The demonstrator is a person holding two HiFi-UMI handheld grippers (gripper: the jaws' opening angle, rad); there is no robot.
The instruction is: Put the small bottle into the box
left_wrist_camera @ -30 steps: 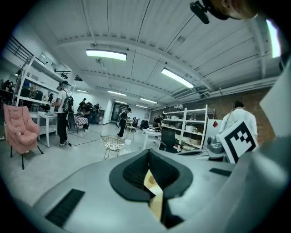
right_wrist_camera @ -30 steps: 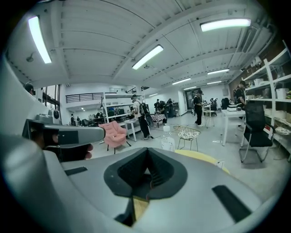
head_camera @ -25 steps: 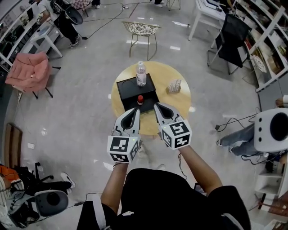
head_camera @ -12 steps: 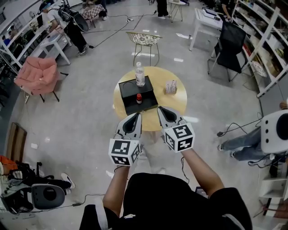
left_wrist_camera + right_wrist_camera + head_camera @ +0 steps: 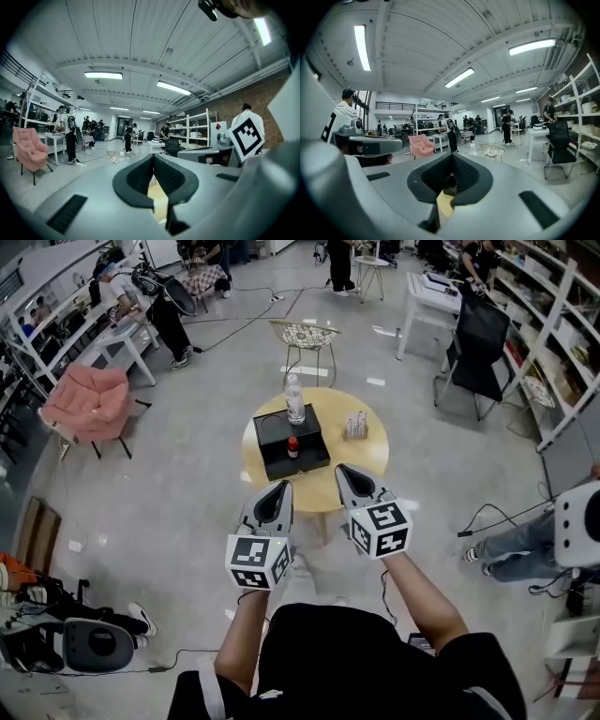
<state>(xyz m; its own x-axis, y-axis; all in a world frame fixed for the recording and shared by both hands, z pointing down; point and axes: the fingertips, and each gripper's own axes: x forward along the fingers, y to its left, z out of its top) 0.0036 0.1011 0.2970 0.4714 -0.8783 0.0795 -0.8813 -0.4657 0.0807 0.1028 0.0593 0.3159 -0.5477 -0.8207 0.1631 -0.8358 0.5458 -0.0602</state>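
A: On your tabletop [image 5: 361, 460] I count two bottles: one small bottle [image 5: 292, 446] with a red cap and one taller clear bottle [image 5: 295, 399].
B: Add one black box [image 5: 277, 432] toward its left edge and one small pale pack [image 5: 355, 424] near its right edge. You also have two grippers: left gripper [image 5: 284, 486] and right gripper [image 5: 342, 468].
A: Beyond the far edge, you have one wire chair [image 5: 305, 334].

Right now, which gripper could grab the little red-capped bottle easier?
Probably the left gripper: it points almost straight at the small red-capped bottle at the black box; the right gripper sits further aside. Both are shut.
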